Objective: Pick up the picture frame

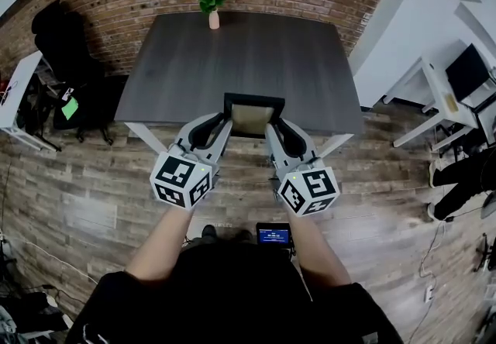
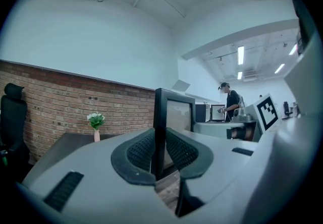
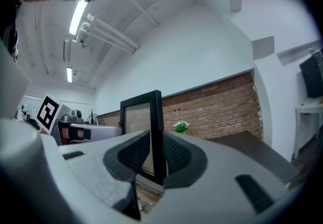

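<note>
The black picture frame (image 1: pixel 253 115) stands upright over the middle of the dark worktop's (image 1: pixel 232 56) near edge. It is clamped from both sides. The left hand-held gripper (image 1: pixel 220 125) pinches the frame's left bar between its ribbed pads, and the right hand-held gripper (image 1: pixel 275 129) pinches the right bar the same way. I cannot tell whether the frame's foot touches the worktop. A small pink vase of white flowers (image 1: pixel 211 3) sits at the middle of the far edge.
</note>
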